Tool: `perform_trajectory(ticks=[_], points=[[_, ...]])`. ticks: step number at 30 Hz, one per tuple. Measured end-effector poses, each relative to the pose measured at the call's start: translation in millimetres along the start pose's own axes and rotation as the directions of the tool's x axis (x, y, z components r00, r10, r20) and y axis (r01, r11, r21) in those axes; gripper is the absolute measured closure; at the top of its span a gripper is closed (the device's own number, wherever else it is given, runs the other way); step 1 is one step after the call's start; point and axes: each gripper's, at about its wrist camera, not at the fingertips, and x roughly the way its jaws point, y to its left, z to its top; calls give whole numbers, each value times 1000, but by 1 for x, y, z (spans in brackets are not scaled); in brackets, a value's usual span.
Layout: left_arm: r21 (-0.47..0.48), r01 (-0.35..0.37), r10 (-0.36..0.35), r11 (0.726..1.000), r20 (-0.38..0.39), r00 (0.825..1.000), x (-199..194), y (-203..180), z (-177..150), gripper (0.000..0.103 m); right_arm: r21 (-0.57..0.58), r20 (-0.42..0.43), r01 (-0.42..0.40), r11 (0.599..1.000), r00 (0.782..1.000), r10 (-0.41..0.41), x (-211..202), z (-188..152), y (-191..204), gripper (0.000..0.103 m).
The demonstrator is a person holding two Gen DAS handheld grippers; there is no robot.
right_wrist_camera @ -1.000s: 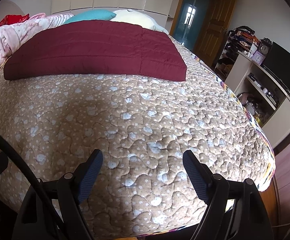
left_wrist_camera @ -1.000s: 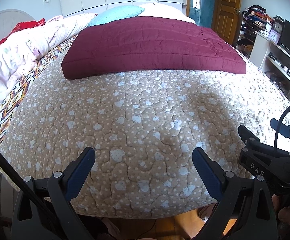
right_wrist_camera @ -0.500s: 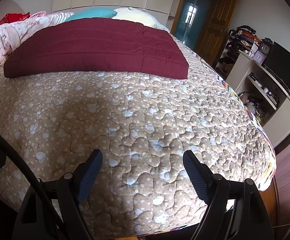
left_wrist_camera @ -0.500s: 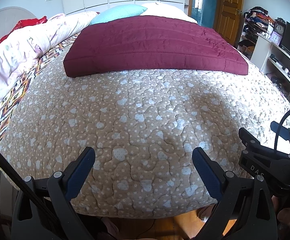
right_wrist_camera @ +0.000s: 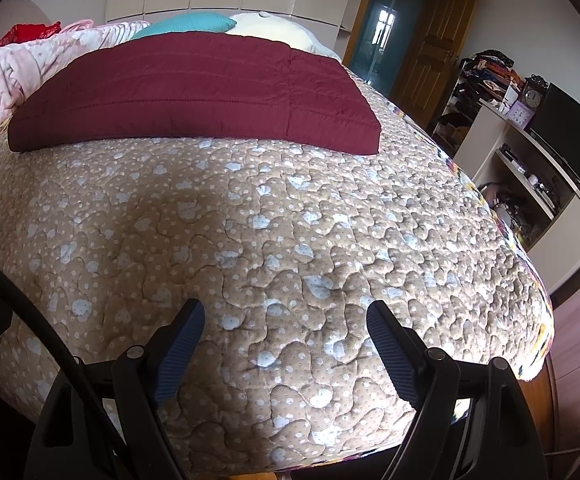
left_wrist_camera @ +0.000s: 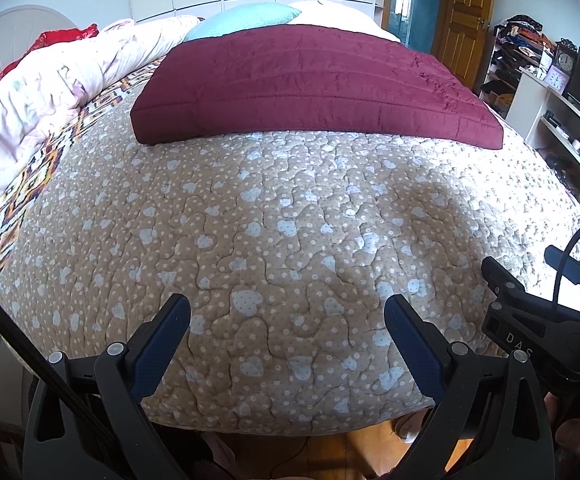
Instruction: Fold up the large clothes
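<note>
left gripper (left_wrist_camera: 285,328): jaws spread wide, nothing between them, hanging over the near edge of the bed.
right gripper (right_wrist_camera: 285,332): jaws likewise wide apart and empty, above the same near edge; it shows at the right of the left wrist view.
maroon quilted garment (left_wrist_camera: 310,88): folded into a flat rectangle, lying well ahead of both grippers, apart from them.
bed quilt (left_wrist_camera: 290,220): tan, dotted, under the garment and beneath both grippers.
pink bedding (left_wrist_camera: 49,92): heaped ahead and left of the left gripper.
teal pillow (right_wrist_camera: 189,24): beyond the garment.
</note>
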Motion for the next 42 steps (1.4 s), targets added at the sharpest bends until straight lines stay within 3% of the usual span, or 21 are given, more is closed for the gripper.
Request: perform_trajectory(ticks=[21, 42], points=[[-5, -23, 23, 1000, -8, 1000, 4, 2, -1, 6, 15, 15, -8, 1000, 1000, 8, -2, 1, 1, 16], [-43, -30, 28, 999, -39, 999, 11, 14, -1, 6, -53, 38, -37, 998, 999, 39, -9, -2, 21, 15]])
